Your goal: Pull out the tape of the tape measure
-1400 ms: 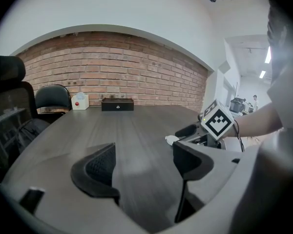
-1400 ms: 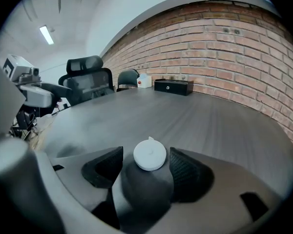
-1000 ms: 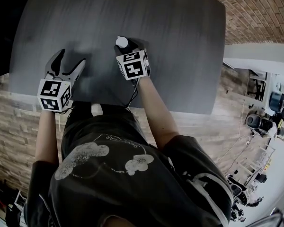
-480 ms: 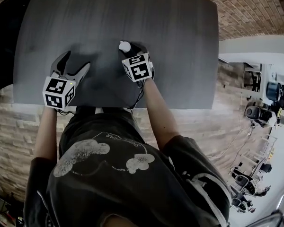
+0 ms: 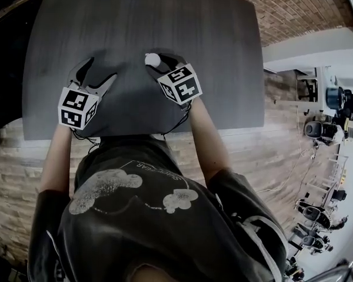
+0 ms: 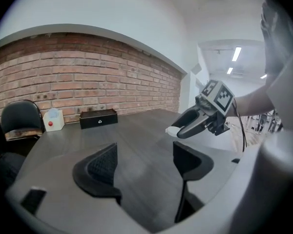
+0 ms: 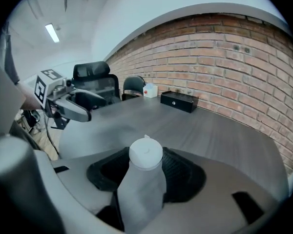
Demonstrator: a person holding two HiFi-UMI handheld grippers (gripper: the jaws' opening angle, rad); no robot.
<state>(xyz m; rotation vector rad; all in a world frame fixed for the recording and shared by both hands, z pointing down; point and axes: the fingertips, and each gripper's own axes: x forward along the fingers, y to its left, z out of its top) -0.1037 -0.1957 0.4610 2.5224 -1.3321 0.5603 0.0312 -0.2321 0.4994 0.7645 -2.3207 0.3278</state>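
A small round white tape measure (image 5: 152,59) sits between the jaws of my right gripper (image 5: 162,62), just above the dark grey table (image 5: 212,34). In the right gripper view the white tape measure (image 7: 145,157) stands upright between the black pads (image 7: 178,172), which press on its sides, so my right gripper (image 7: 145,174) is shut on it. No tape shows pulled out. My left gripper (image 5: 100,69) hovers to the left of it, open and empty. In the left gripper view its pads (image 6: 100,167) stand wide apart, and the right gripper (image 6: 188,126) with the tape measure (image 6: 173,129) lies ahead to the right.
A black box (image 6: 98,118) and a small white box with a red button (image 6: 53,120) stand at the table's far edge. Black office chairs (image 7: 90,82) are beyond the table's left side. A brick wall lies behind it. The person's body is at the near edge.
Both grippers have shifted slightly over the table as the head view moved. The right gripper has turned a little, still holding the tape measure. The left gripper stays open.
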